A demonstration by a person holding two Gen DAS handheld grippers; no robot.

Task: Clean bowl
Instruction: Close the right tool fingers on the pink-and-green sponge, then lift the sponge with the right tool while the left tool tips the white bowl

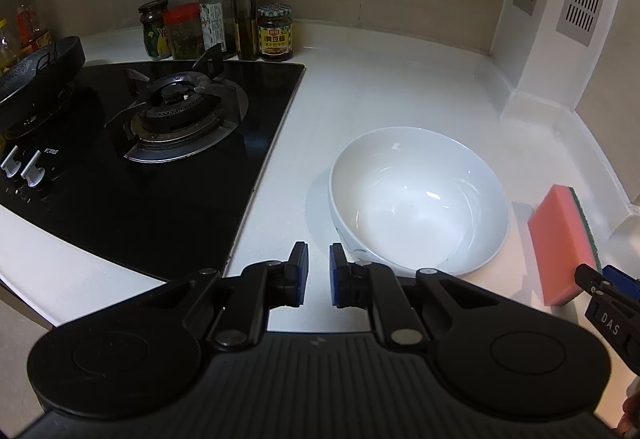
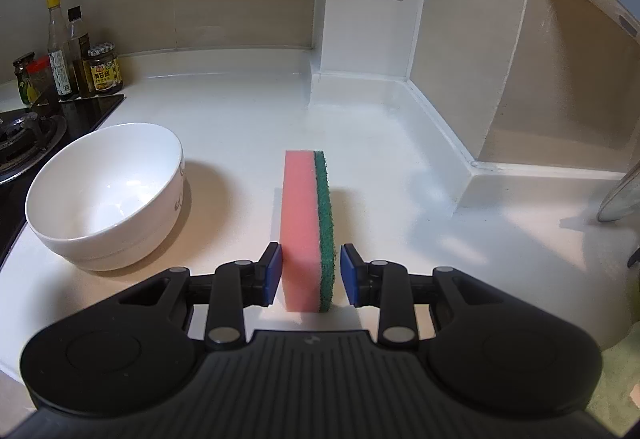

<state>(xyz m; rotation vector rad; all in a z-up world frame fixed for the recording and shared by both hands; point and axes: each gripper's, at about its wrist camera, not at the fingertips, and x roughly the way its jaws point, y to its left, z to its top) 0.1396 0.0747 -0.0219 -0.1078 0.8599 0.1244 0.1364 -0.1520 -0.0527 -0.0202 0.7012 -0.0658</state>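
A white empty bowl (image 1: 420, 199) (image 2: 104, 191) stands upright on the white counter (image 2: 248, 111), just right of the hob. A pink sponge with a green scouring side (image 2: 306, 231) (image 1: 560, 239) stands on its long edge to the right of the bowl. My right gripper (image 2: 308, 273) is open around the sponge's near end; its left pad is close to the pink face and a small gap shows at the green side. My left gripper (image 1: 319, 267) hovers at the bowl's near left rim, jaws a narrow gap apart with nothing between. The right gripper's fingertips (image 1: 588, 275) show beside the sponge in the left wrist view.
A black glass gas hob (image 1: 160, 159) with a burner lies left of the bowl, with a dark pan (image 1: 40, 67) at far left. Sauce bottles and jars (image 1: 224, 23) line the back wall. A white vented column (image 2: 372, 19) stands behind. A metal lid (image 2: 620, 195) leans at right.
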